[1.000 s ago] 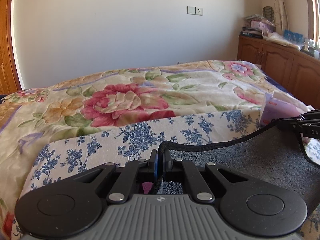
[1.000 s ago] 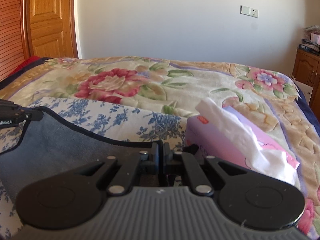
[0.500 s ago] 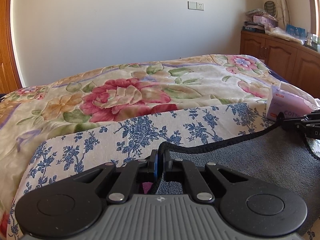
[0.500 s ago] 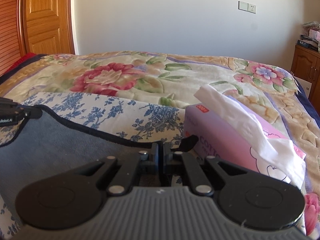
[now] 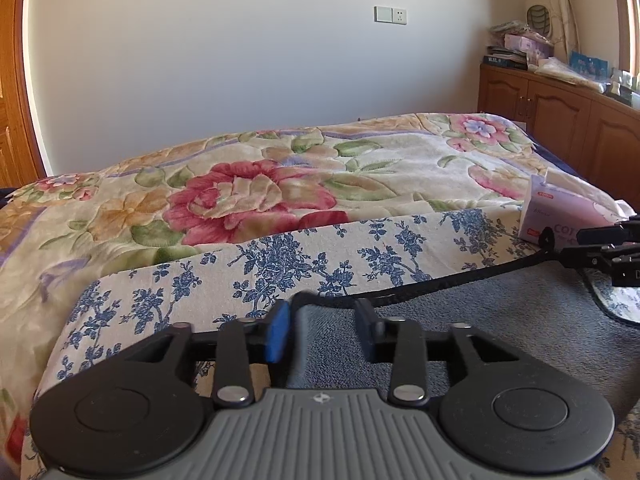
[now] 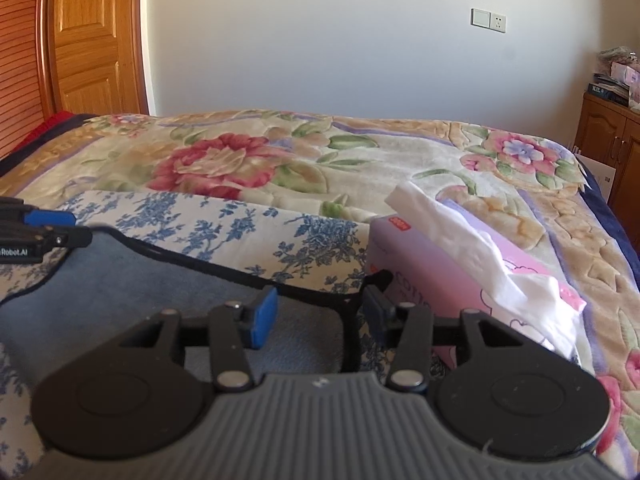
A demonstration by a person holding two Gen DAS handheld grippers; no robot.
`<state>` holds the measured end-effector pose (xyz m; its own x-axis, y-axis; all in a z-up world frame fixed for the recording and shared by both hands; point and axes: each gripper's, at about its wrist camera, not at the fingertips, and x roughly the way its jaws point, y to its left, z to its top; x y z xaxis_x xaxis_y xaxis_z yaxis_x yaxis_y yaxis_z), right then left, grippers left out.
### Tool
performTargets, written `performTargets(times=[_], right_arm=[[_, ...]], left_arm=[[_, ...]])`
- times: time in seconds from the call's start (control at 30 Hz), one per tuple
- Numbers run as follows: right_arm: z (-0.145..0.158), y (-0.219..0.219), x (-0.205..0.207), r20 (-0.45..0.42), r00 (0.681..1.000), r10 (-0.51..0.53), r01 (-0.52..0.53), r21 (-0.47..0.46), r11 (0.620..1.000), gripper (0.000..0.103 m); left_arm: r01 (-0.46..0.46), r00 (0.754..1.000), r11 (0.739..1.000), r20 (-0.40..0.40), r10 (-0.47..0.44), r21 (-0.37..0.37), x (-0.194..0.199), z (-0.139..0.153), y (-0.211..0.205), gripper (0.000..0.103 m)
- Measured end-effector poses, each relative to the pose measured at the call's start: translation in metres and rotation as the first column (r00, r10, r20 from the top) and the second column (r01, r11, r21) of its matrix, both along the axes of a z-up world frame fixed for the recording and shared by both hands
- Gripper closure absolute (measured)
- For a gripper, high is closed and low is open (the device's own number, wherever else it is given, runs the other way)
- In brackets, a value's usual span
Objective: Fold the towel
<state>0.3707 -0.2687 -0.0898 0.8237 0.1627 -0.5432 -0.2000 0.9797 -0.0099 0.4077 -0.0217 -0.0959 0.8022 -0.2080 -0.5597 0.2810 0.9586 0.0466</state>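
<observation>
The towel [image 5: 500,320], grey-blue with a dark stitched border, lies flat on a blue-and-white floral cloth [image 5: 320,256] that is spread over the bed [image 5: 256,196] with its big rose-patterned blanket. I have my left tongs [image 5: 322,320] spread apart over the towel's near-left corner; the blue pad on one finger [image 5: 278,332] sits just beside the cloth edge and nothing is clamped between the fingers. My right tongs [image 6: 316,312] are likewise parted, straddling the towel's right corner where the dark border turns, and they hold nothing. In the right wrist view the left tool shows at the far left edge, and I can read "Robot.AI" on its side, the start of the word cut off by the frame. Just beside the right finger stands a lilac tissue box [image 6: 448,276] with white tissue [image 6: 460,236] spilling from the top; its face carries a small red label I cannot read and the letters "COT", the rest hidden behind the tool. In the left wrist view the same box sits at the right, near the right tool's tip, again showing "COT". On the white wall [image 5: 240,60] behind hangs a switch and socket plate [image 5: 391,15]. A wooden cabinet [image 5: 560,120] stands at the right, piled with books and boxes whose print is too small to read.
</observation>
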Motion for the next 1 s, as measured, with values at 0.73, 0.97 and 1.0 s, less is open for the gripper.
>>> performTargets(times=[0.73, 0.97, 1.0], right_arm=[[0.049, 0.012, -0.068, 0.035, 0.997, -0.064, 0.063, 0.032, 0.998, 0.011], [0.060, 0.015, -0.082, 0.068, 0.995, -0.066, 0.064, 0.024, 0.998, 0.003], [0.061, 0.015, -0.083, 0.068, 0.995, -0.068, 0.066, 0.027, 0.997, 0.003]], left_arm=[[-0.016, 0.998, 1.000, 0.066, 0.016, 0.004, -0.074, 0.065, -0.004, 0.004], [-0.012, 0.997, 1.000, 0.076, 0.012, 0.005, -0.089, 0.076, 0.001, 0.001], [-0.014, 0.997, 1.000, 0.077, 0.013, 0.005, -0.091, 0.078, 0.002, 0.001]])
